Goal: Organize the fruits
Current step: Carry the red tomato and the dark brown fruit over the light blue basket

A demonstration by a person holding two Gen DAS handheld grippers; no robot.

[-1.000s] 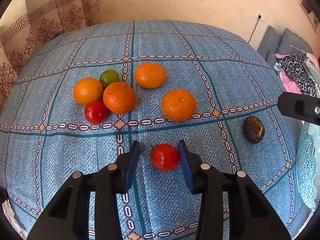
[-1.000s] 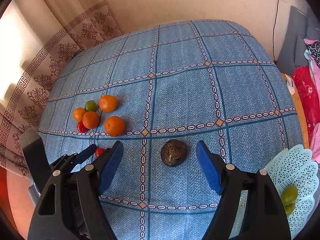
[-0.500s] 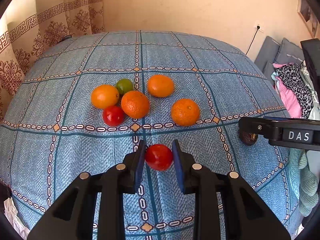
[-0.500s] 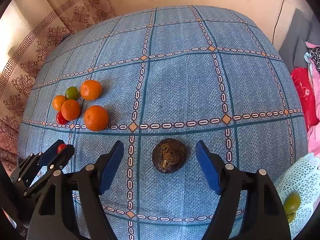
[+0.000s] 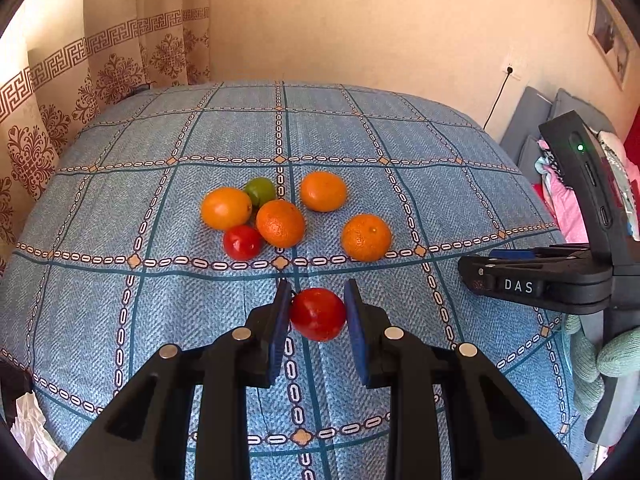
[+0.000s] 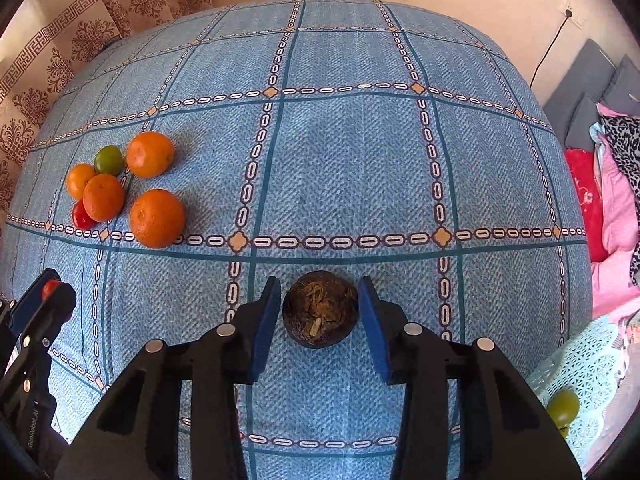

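My left gripper [image 5: 317, 316] is shut on a red tomato [image 5: 318, 314] and holds it above the blue patterned tablecloth [image 5: 360, 136]. Beyond it lie several oranges [image 5: 366, 237], a green lime [image 5: 261, 191] and a second red tomato [image 5: 241, 242]. My right gripper [image 6: 319, 312] is open around a dark brown wrinkled fruit [image 6: 320, 308] that rests on the cloth, both pads a small gap from its sides. The left gripper with the tomato [image 6: 50, 288] shows at the left edge of the right wrist view.
A pale turquoise lattice basket [image 6: 580, 376] at the right table edge holds a green fruit [image 6: 563, 406]. Clothes and cushions [image 6: 612, 184] lie to the right, a curtain [image 5: 80, 92] to the left. The right gripper's body [image 5: 536, 284] shows in the left wrist view.
My left gripper closed on the red tomato and lifted it. My right gripper moved forward around the dark fruit and its jaws narrowed toward it.
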